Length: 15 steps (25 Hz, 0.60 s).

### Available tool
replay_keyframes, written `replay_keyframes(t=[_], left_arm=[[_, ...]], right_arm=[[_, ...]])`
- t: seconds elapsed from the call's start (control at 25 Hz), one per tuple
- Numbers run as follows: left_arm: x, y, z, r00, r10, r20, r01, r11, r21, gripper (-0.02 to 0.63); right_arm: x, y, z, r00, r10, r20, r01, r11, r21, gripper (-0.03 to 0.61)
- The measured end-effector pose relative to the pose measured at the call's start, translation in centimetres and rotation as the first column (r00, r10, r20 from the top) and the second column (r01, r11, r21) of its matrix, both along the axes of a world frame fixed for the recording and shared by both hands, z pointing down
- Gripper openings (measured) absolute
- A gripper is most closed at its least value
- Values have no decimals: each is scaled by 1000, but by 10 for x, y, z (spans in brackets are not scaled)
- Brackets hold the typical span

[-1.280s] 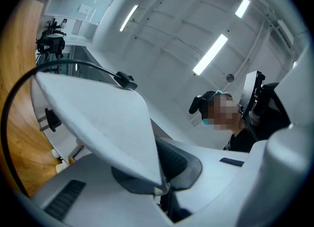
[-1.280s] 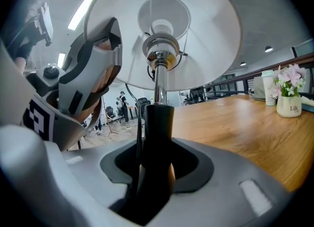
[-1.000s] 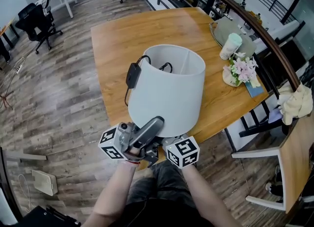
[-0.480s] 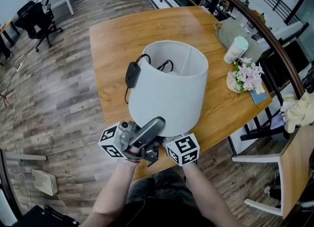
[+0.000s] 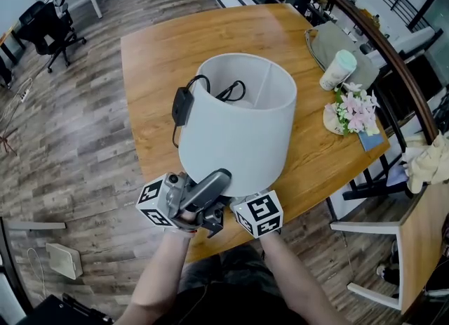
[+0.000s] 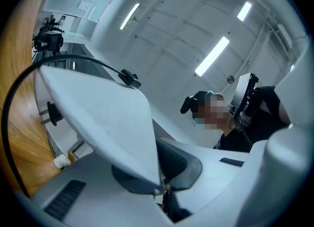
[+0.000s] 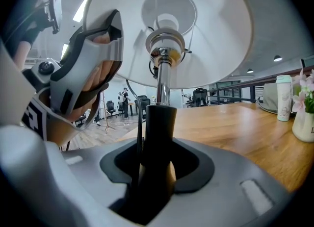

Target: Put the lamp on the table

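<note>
Lamp: upright over the near edge of the wooden surface, carried by both tools.
Right hand-held gripper: clamped on the lamp's black lower stem, beneath the shade.
Left hand-held gripper: pressed together on the shade's lower rim.
Right hand-held gripper view: shows the chrome socket inside the shade, unseen from the head.
Head view: shows the shade's open top, with the cord switch over its rim.
Beyond the lamp, to its right: flowers and a pale cup.

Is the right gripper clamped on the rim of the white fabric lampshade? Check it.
No, the right gripper is shut on the lamp's dark stem, beneath the white fabric lampshade.
</note>
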<state>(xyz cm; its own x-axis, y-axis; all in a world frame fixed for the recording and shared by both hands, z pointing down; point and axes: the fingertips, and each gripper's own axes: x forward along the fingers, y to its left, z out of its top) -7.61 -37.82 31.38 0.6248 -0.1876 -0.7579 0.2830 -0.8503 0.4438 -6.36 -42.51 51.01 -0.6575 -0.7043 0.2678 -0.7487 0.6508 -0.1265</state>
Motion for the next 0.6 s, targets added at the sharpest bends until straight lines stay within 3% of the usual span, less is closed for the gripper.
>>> replay_keyframes(t=[0.6], left_arm=[[2,20,5,1000,-1,-2,1,1000,6,0]], right_arm=[[9,20,3,999,20,-51,-20,1000,4,183]])
